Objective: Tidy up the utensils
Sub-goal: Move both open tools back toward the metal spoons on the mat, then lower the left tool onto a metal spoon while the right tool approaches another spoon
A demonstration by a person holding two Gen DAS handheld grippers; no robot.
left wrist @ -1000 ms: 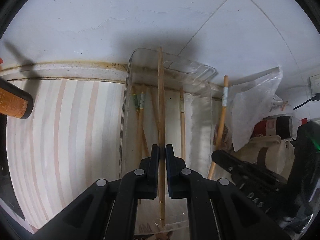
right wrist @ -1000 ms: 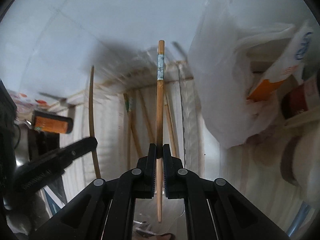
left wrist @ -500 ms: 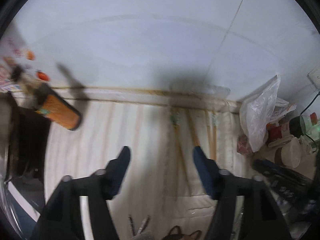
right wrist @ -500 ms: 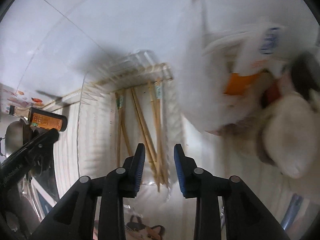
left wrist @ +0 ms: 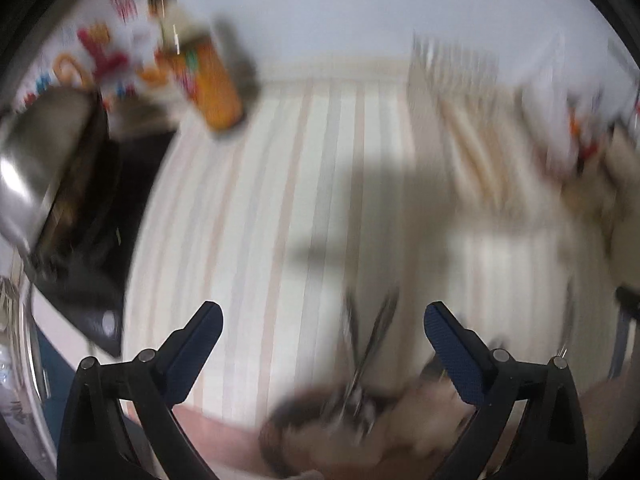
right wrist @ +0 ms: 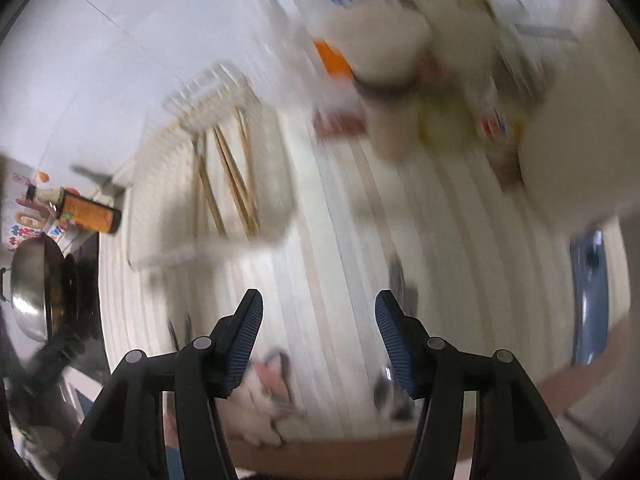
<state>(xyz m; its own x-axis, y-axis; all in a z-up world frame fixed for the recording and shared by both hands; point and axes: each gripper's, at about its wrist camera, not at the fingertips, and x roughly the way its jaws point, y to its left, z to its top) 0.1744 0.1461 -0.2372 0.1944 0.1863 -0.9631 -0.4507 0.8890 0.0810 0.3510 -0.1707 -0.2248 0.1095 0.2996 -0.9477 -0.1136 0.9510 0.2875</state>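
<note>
Left wrist view, blurred. The left tongs are spread wide and grasp nothing, poised above the striped counter. Between the fingers and close to the counter's near edge lies a pair of thin metal utensils, crossed; their kind cannot be told. The clear tray stands far right against the back wall, chopsticks faintly visible inside. An orange bottle stands at the far left corner, a steel pan beyond the counter's left edge. A broad bare band of counter runs between bottle and tray.

Right wrist view, blurred. The right tongs are likewise released and empty. The clear tray lies left of centre, holding several wooden chopsticks that fan apart toward its near end. The orange bottle and steel pan sit at the left margin; bags and containers crowd the far right. Open counter stretches ahead of the fingers.
</note>
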